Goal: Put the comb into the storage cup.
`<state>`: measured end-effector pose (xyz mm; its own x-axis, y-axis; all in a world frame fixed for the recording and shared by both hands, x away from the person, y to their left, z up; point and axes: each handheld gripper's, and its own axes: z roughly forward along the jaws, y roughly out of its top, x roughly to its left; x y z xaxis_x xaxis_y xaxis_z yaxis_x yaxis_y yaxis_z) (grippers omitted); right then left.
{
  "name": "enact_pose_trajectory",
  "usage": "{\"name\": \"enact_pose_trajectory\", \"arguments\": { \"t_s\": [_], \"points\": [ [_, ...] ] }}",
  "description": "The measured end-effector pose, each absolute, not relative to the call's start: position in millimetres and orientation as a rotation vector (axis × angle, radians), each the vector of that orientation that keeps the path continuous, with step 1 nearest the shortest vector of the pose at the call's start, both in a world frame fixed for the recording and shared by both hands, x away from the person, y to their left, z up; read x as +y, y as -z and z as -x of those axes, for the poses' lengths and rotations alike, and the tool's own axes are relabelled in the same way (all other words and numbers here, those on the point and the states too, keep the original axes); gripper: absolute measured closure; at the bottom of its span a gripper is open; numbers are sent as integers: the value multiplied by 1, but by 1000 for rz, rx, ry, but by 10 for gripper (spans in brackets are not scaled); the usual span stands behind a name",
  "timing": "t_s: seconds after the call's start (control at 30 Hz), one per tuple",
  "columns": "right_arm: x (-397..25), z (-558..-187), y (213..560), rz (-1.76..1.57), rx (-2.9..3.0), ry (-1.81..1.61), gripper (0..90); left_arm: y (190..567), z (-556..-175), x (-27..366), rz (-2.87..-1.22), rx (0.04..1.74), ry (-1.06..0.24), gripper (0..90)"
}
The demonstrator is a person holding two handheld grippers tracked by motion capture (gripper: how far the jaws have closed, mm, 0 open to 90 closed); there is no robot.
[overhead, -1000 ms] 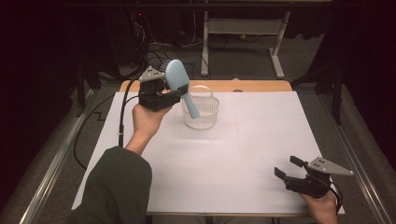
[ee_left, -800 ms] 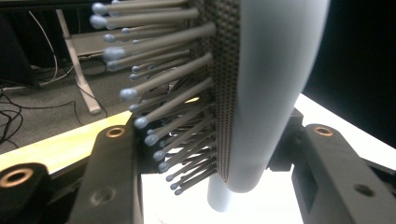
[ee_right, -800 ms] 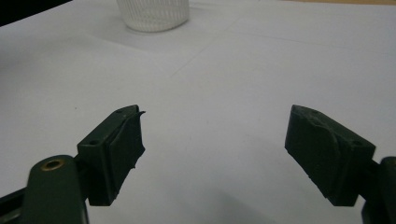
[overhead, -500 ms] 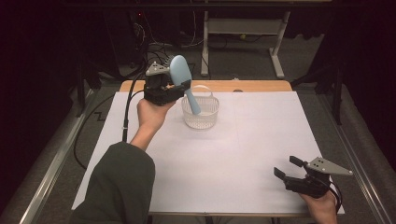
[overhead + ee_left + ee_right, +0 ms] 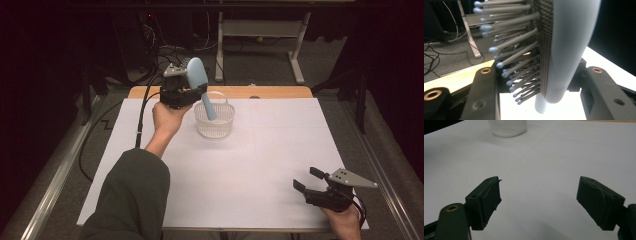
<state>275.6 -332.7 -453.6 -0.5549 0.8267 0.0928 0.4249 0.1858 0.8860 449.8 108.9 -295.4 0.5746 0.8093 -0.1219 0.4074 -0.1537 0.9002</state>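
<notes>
Left gripper fingers clamped on pale blue plastic hairbrush, handle tip dipping into white ribbed plastic basket. Right gripper fingers apart above tabletop.

No readable text, label, brand, number or sign appeared anywhere in the pictures.
</notes>
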Motion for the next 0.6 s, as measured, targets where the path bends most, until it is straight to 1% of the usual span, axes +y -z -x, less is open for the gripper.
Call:
{"name": "enact_pose_trajectory", "arguments": {
  "t_s": [0.6],
  "points": [
    [-332, -275, 454, -1175, 2065, -1327, 202, 311, -462, 95, -1795, 1030, -474, 498]
  ]
}}
